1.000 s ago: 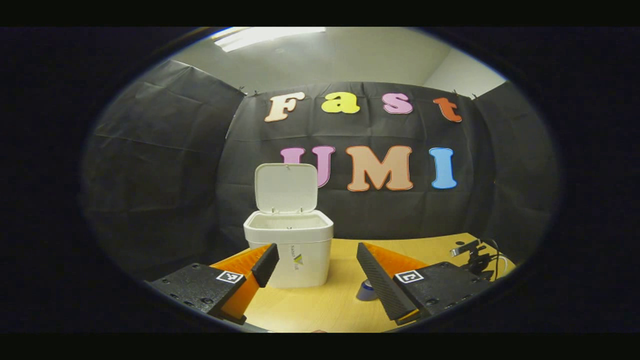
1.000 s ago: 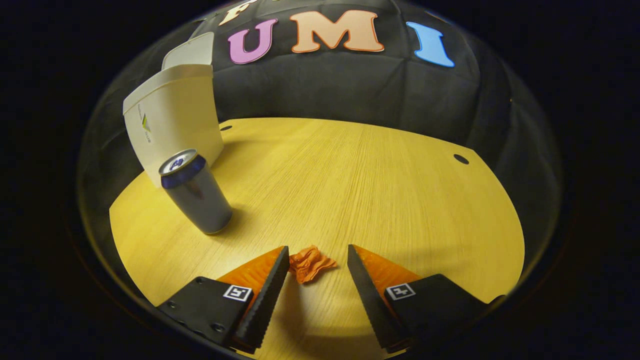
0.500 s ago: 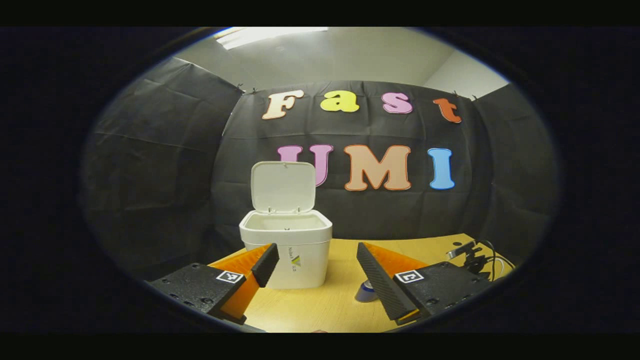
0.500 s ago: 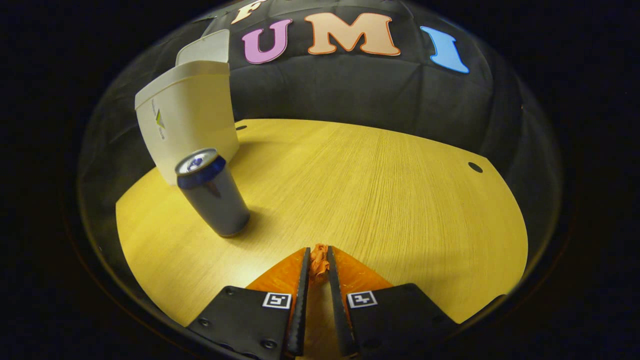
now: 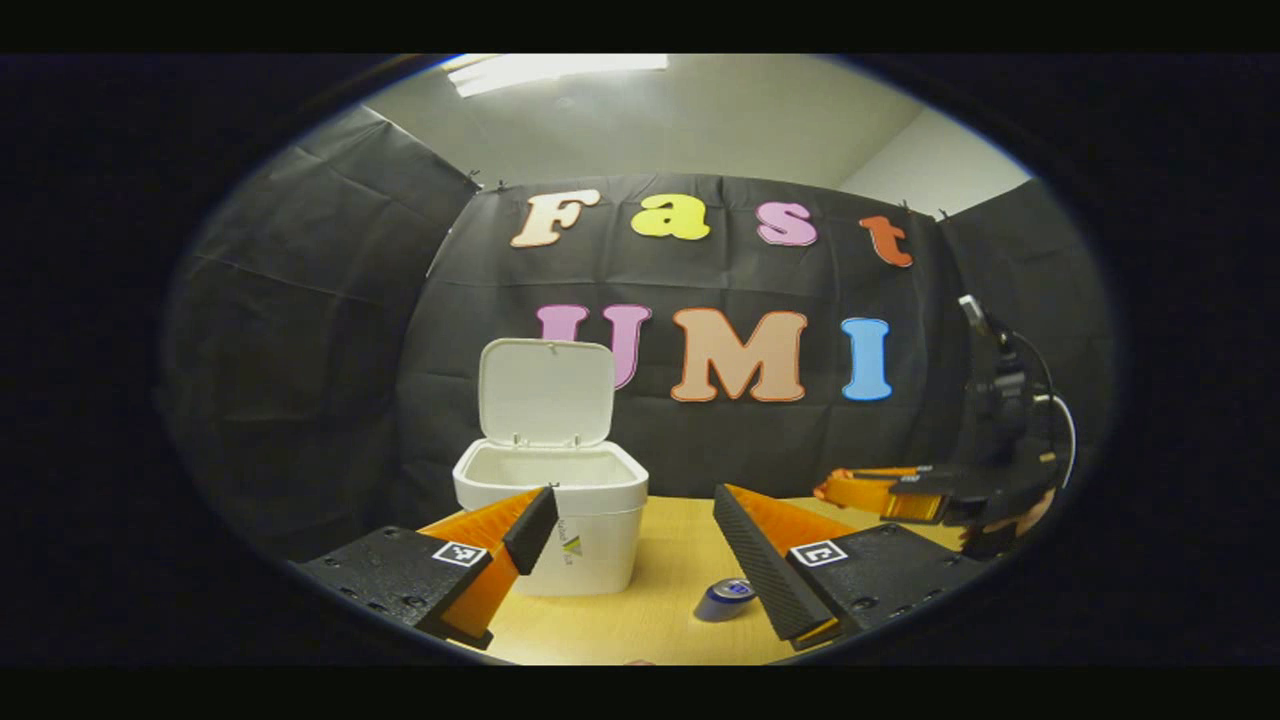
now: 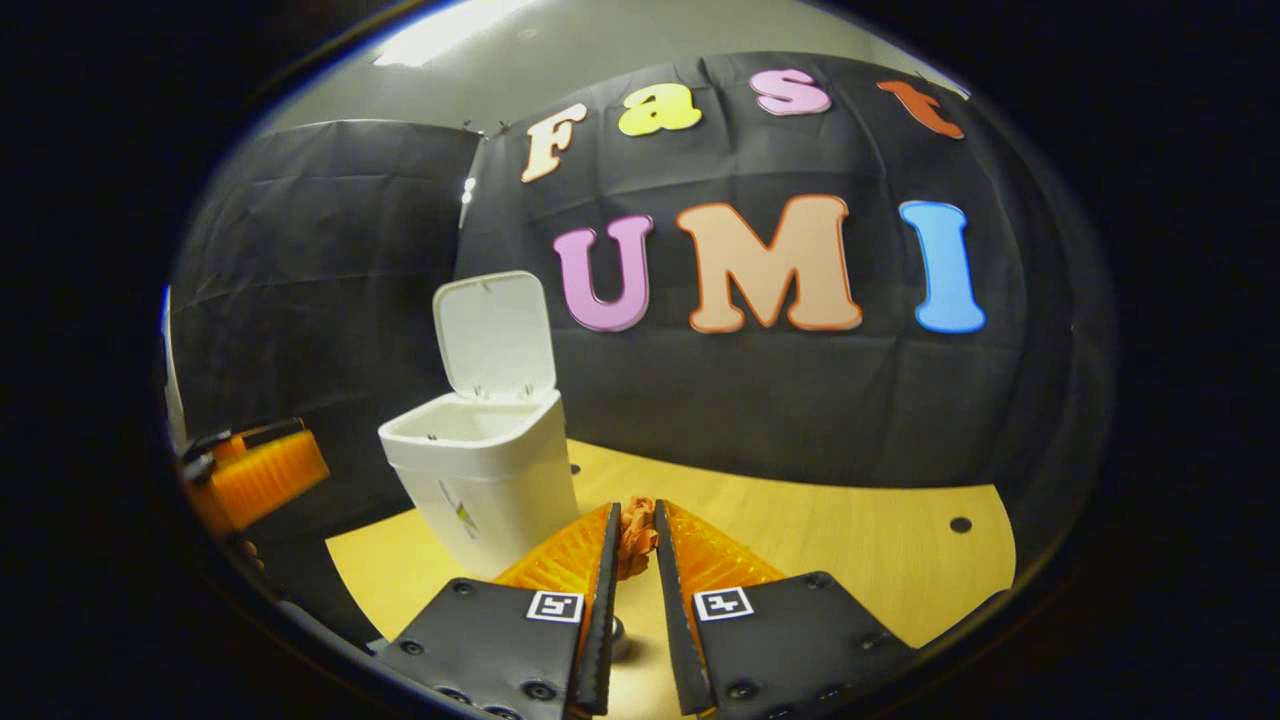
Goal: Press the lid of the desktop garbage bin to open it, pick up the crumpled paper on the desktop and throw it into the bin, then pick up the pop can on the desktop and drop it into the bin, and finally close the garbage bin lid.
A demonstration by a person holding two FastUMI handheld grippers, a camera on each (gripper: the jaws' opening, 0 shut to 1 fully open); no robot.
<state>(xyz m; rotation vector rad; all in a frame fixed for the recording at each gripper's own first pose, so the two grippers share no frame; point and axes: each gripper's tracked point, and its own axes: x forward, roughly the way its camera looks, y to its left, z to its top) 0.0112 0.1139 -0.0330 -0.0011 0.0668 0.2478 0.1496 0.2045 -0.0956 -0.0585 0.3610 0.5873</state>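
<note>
The white bin [image 5: 548, 515] stands on the wooden table [image 5: 660, 600] with its lid [image 5: 545, 392] raised upright. My left gripper [image 5: 633, 500] hangs open in front of the bin, nothing between its fingers. The blue pop can [image 5: 727, 598] stands on the table just right of it. In the right gripper view the bin [image 6: 485, 475] is ahead to the left, lid [image 6: 495, 335] up. My right gripper [image 6: 634, 512] is shut on the orange crumpled paper [image 6: 634, 535], held above the table. The right gripper [image 5: 900, 492] also shows at the right of the left gripper view.
The left gripper [image 6: 255, 475] shows at the left edge of the right gripper view, beside the bin. The table [image 6: 860, 545] has small holes near its far edge. Black cloth walls close the booth behind and at both sides.
The right gripper, which had closed on the paper on the table, has lifted it and now faces the bin. The left gripper drifted a little; the bin sits lower and further left in its view.
</note>
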